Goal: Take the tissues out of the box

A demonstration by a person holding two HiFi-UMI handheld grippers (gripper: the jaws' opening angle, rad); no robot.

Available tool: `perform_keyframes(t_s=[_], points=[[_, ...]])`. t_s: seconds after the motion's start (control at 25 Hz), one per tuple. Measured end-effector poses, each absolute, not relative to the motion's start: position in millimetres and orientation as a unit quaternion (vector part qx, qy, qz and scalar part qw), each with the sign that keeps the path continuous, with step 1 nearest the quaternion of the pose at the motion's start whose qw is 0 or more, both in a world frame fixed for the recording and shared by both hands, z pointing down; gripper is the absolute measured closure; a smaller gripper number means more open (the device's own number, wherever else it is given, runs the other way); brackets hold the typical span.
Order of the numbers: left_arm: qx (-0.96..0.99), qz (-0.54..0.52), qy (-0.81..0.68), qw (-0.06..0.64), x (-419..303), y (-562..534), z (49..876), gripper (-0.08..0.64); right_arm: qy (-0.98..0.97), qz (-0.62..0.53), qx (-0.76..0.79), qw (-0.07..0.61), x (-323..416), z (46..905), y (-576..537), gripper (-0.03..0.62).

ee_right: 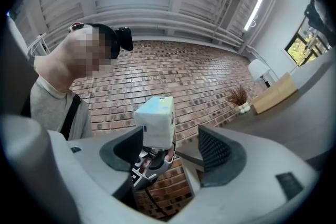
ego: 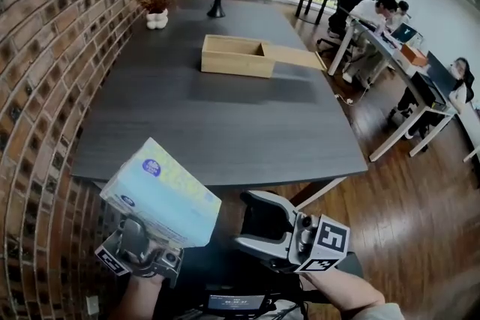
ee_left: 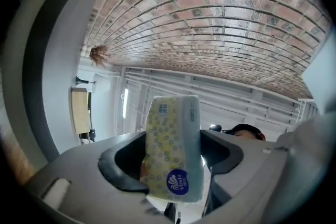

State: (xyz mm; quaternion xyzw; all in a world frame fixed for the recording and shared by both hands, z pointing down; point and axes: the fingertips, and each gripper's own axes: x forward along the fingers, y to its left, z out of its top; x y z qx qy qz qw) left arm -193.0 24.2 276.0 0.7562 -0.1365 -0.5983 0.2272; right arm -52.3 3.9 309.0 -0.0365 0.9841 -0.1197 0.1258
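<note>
Yellow-dotted tissue pack [ee_left: 171, 136] (blue logo), clamped in left hand-held gripper [ee_left: 174, 159], right hand-held gripper [ee_right: 170, 152] jaws apart

Left tongs [ego: 147, 239] half-hidden under tissue pack [ego: 161, 191]

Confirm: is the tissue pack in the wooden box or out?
Out: the left hand-held gripper clamps the tissue pack well short of the wooden box.
</note>
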Motion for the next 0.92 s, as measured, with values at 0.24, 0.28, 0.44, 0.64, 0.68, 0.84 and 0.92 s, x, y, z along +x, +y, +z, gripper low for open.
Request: perform_keyframes(t_s=[0.24, 0.28, 0.44, 0.64, 0.68, 0.84, 0.92], points=[[0.766, -0.587, -0.136, 0.223, -189.4, 23.2, 274.6, 0.235, 0.985, -0.115, -0.037, 0.125, -50.6, 309.7, 2.7, 0.264], [0.767, -0.585, -0.137, 0.223, -189.0, 23.4, 275.0, 0.235, 0.985, -0.116, -0.037, 0.125, -50.9, 310.1, 2.7, 0.264], [0.771, -0.579, -0.142, 0.224, -188.2, 22.7, 278.7, 0.235, 0.985, -0.113, -0.037, 0.125, -51.6, 309.9, 2.7, 0.264], [0.771, -0.579, -0.139, 0.226, -186.2, 23.3, 277.4, 0.235, 0.986, -0.110, -0.038, 0.123, -51.8, 309.9, 3.4, 0.264], [0.771, -0.578, -0.140, 0.226, -186.2, 23.2, 277.2, 0.235, 0.986, -0.110, -0.038, 0.123, -51.8, 309.9, 3.4, 0.264], [0.774, -0.575, -0.141, 0.226, -184.9, 22.3, 278.6, 0.235, 0.986, -0.109, -0.038, 0.123, -51.5, 309.8, 2.4, 0.264], [0.776, -0.571, -0.145, 0.225, -184.7, 21.3, 280.7, 0.235, 0.986, -0.109, -0.039, 0.123, -51.4, 309.5, 1.6, 0.262]])
